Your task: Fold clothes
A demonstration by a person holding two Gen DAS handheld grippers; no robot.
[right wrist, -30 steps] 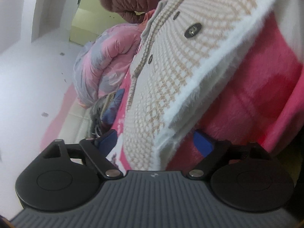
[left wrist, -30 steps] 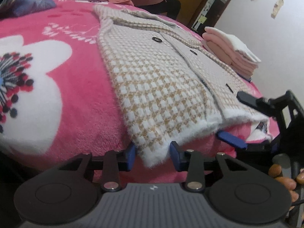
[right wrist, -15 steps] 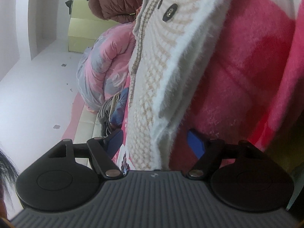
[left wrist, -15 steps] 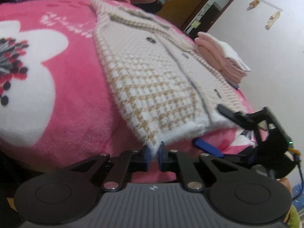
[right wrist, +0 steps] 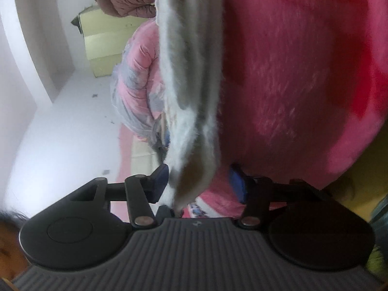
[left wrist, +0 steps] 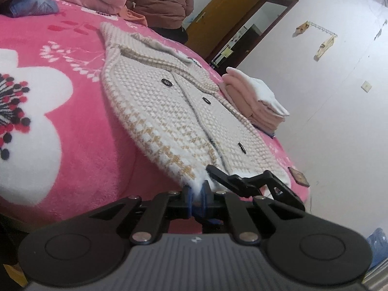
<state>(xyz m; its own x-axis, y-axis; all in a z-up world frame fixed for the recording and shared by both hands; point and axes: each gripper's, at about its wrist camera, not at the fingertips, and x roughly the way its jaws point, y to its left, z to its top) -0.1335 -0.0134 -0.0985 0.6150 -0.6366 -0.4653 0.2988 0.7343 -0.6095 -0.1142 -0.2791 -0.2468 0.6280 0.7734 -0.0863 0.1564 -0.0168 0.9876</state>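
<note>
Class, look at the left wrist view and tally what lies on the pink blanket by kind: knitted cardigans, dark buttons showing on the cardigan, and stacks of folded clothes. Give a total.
Knitted cardigan: 1
Dark buttons showing on it: 3
Stack of folded clothes: 1
Total: 5

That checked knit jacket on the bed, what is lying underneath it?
The knit jacket lies on a pink fleece blanket with white flowers. Whatever the blanket carries directly beneath the jacket is covered. The left hand-held gripper pinches its near hem.
</note>
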